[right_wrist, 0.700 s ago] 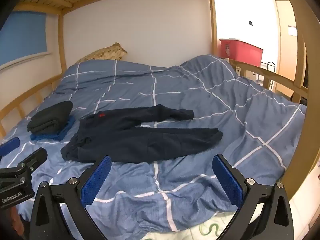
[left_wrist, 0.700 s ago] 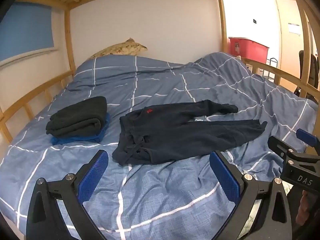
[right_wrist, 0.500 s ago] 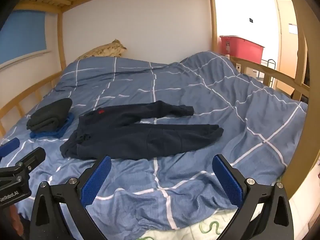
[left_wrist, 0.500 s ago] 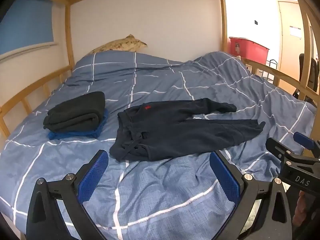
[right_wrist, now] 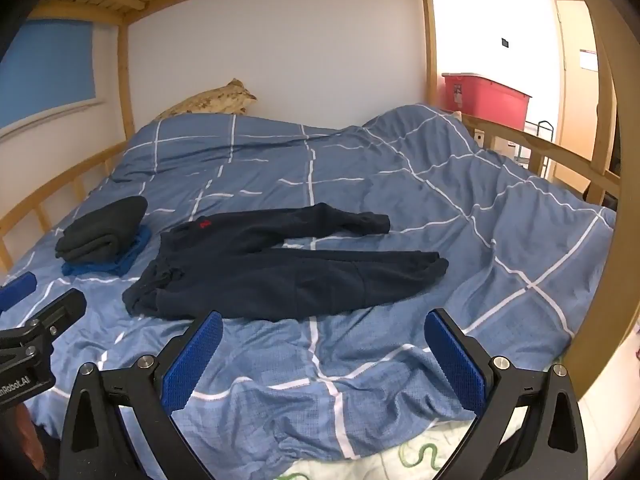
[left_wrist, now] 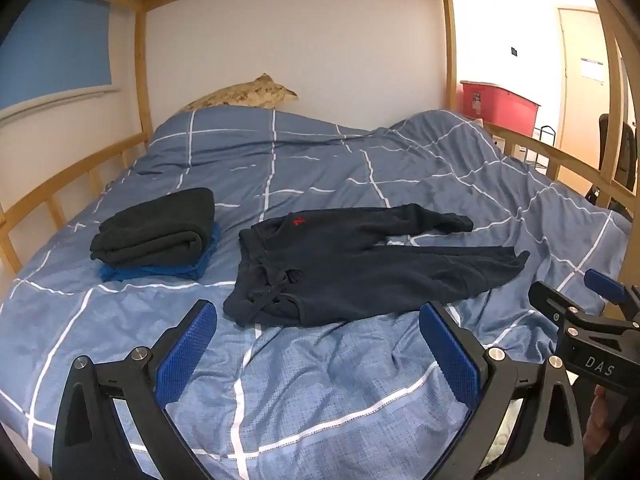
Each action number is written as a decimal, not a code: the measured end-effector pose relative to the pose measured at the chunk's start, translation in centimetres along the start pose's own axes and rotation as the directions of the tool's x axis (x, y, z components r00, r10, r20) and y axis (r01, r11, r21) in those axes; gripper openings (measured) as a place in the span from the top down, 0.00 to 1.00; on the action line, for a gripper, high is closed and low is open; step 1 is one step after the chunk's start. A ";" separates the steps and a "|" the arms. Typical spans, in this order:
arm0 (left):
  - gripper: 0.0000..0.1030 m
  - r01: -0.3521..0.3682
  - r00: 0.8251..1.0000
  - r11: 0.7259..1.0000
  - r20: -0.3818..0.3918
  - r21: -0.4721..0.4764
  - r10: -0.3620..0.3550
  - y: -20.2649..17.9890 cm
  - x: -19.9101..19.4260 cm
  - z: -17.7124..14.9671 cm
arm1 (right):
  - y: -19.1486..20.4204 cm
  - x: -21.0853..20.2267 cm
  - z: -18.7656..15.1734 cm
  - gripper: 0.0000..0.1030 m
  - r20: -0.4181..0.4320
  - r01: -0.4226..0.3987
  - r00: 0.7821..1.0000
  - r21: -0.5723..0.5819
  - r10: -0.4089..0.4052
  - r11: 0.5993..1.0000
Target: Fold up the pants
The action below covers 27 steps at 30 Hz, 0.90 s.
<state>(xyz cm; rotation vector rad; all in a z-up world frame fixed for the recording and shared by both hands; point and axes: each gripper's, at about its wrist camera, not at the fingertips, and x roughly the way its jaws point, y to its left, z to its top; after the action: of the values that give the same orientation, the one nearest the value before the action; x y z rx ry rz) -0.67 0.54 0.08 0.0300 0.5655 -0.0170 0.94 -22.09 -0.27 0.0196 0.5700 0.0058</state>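
The navy sweatpants (left_wrist: 360, 264) lie spread at mid-frame on the blue checked duvet (left_wrist: 320, 380), waistband left, legs right. Left gripper (left_wrist: 316, 344) and right gripper (right_wrist: 320, 348) gape wide, empty. Soft, limp fleece, probably light; pinch waistband and cuffs.
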 end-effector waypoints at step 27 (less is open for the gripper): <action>0.00 -0.010 1.000 1.000 -0.001 -0.007 0.010 0.3 0.2 0.1 | -0.1 0.1 -0.3 0.01 -0.001 0.004 1.000 -0.004 -0.004 1.000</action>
<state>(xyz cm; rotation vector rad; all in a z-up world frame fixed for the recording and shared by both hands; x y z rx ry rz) -0.47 0.82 0.09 0.0262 0.5665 -0.0056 0.87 -22.15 -0.58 0.0147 0.5709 0.0027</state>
